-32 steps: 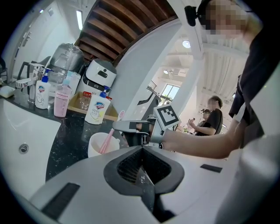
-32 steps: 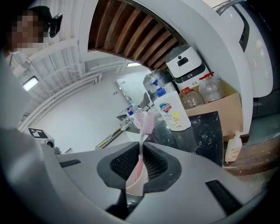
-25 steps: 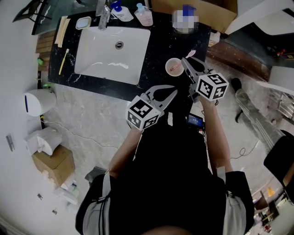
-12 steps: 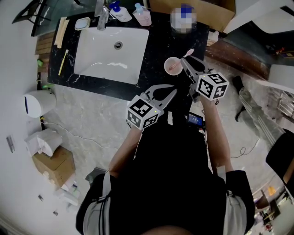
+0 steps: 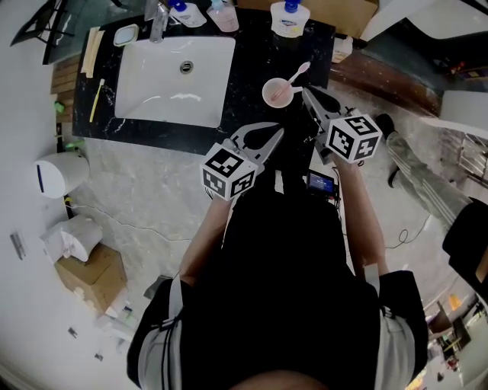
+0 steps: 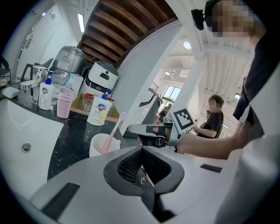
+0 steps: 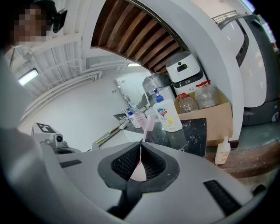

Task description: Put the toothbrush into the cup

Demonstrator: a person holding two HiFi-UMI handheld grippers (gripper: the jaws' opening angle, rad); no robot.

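Observation:
A white cup (image 5: 274, 94) stands on the black counter (image 5: 252, 114) to the right of the sink. A pink toothbrush (image 5: 295, 75) stands in it, leaning up and to the right. My right gripper (image 5: 306, 93) is just right of the cup, shut and holding nothing, its tips a short way from the brush. My left gripper (image 5: 277, 132) hangs shut and empty over the counter's front edge, below the cup. The left gripper view shows the cup (image 6: 100, 145) and toothbrush (image 6: 113, 133) ahead. In the right gripper view the brush head (image 7: 148, 122) rises just beyond the jaws.
A white sink (image 5: 171, 68) fills the counter's left part, with a yellow toothbrush (image 5: 95, 99) at its left. Soap bottles (image 5: 290, 17) stand along the back edge. A white bin (image 5: 53, 171) and a cardboard box (image 5: 88, 274) sit on the floor at the left.
The right gripper has drawn a little away from the cup, and the toothbrush stays leaning in it. The left gripper has hardly moved. The head view has shifted.

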